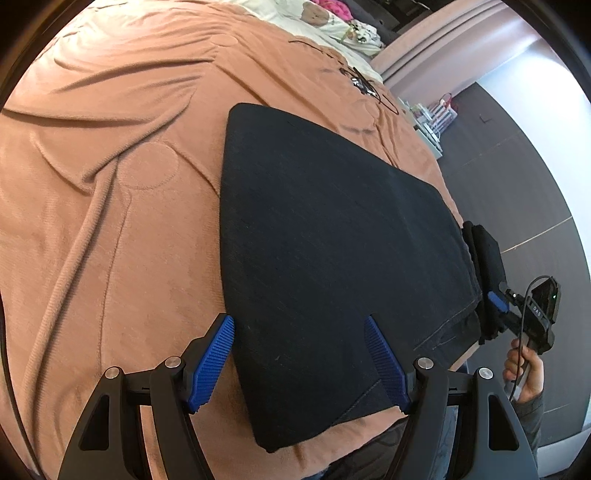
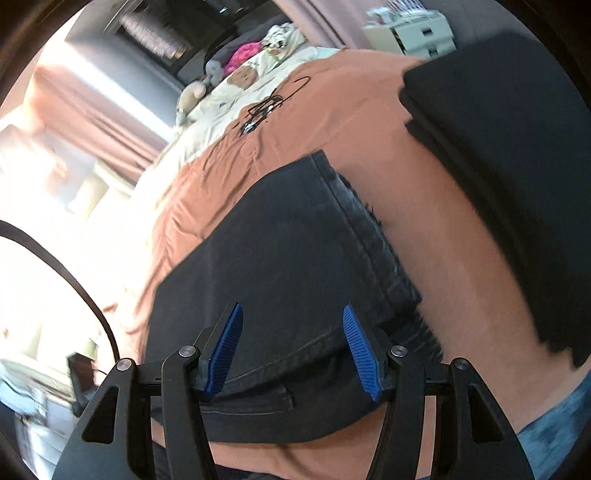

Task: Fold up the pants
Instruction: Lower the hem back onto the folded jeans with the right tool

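Observation:
Dark, near-black pants [image 1: 332, 229] lie folded flat on an orange-brown bedspread [image 1: 110, 166]. My left gripper [image 1: 298, 318] stands open over their near end. Its left pad is just outside the cloth's edge and its right pad is above the cloth. In the right wrist view, the pants [image 2: 277, 251] show a stitched hem and a frayed edge. My right gripper [image 2: 292, 307] hangs open just above them with nothing pinched. From the left wrist view, the right gripper [image 1: 495, 302] is at the pants' right side by the bed's edge, held by a hand [image 1: 524, 373].
A stack of dark folded clothes [image 2: 517, 147] lies on the bedspread beyond the pants. A tangle of black cable [image 1: 364, 83] rests farther up the bed, near pale bedding and soft toys [image 1: 332, 18]. Dark floor [image 1: 517, 166] drops off past the bed's right edge.

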`<action>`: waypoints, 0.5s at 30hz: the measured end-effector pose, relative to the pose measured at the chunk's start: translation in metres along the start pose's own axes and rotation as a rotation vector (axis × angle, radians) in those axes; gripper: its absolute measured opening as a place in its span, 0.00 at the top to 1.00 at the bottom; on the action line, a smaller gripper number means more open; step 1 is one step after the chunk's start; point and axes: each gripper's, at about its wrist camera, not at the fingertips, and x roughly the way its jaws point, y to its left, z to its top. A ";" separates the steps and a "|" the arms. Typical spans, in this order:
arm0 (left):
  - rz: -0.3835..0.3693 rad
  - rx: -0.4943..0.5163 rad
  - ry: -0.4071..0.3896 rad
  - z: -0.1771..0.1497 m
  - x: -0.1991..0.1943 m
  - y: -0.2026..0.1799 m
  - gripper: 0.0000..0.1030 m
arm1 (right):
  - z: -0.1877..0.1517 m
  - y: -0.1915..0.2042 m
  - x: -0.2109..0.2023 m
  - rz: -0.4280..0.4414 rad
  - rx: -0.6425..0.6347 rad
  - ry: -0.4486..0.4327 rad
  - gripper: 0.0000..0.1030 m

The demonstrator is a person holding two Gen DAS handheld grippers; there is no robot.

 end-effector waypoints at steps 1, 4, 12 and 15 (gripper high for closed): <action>0.003 0.001 -0.001 0.000 0.000 0.000 0.28 | -0.002 -0.008 0.001 0.018 0.026 -0.001 0.47; 0.000 -0.011 -0.004 -0.002 0.000 0.000 0.28 | -0.011 -0.026 0.005 0.052 0.084 0.005 0.47; 0.003 -0.018 0.006 -0.008 -0.003 0.002 0.28 | -0.019 -0.069 0.014 0.102 0.207 0.017 0.47; 0.001 -0.030 0.007 -0.010 -0.004 0.005 0.28 | -0.016 -0.082 0.012 0.139 0.279 -0.007 0.47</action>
